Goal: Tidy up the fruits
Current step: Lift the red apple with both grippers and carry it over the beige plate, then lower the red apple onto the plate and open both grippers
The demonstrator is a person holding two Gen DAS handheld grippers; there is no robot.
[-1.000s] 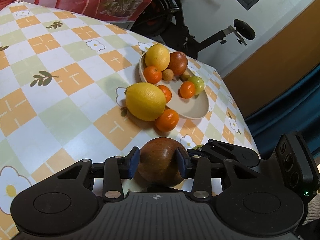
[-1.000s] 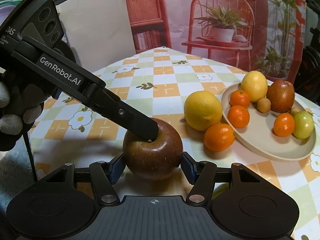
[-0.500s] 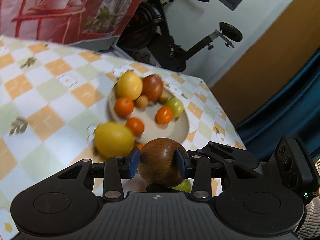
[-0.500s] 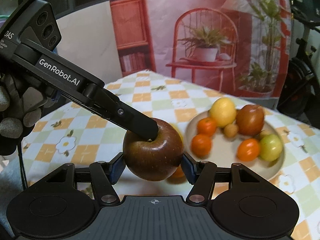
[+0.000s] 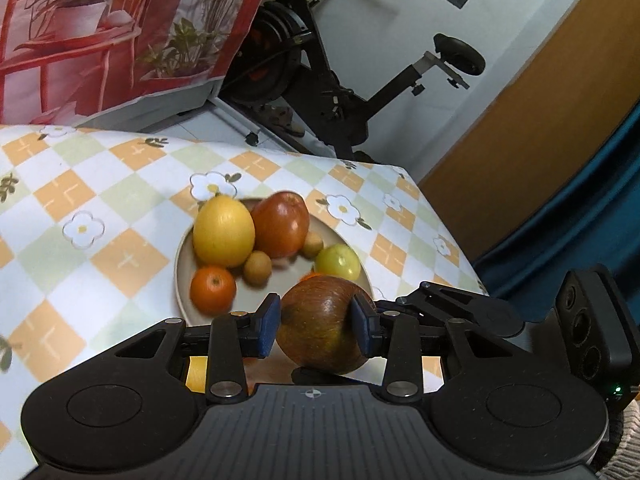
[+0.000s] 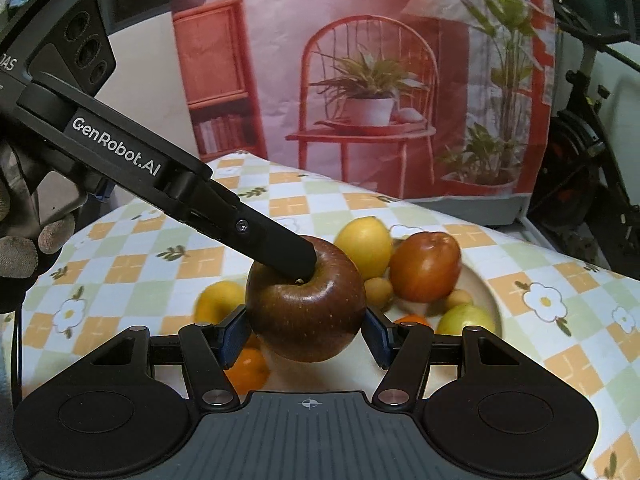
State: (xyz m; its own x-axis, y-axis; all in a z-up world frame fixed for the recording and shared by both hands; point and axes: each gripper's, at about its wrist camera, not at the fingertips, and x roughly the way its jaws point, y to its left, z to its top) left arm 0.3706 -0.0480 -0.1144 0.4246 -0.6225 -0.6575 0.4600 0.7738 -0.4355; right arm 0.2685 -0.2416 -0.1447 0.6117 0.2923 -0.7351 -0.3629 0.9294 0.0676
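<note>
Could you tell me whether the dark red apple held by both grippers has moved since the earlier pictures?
Yes. The dark red apple, clamped in the right gripper and the left gripper, has left the tablecloth and been carried towards the plate, now overlapping its near edge.

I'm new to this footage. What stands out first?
A dark red apple held in the air by both tongs, the right at its sides and the left from above and below. Behind it, a plate of fruit sits on the checked tablecloth.
</note>
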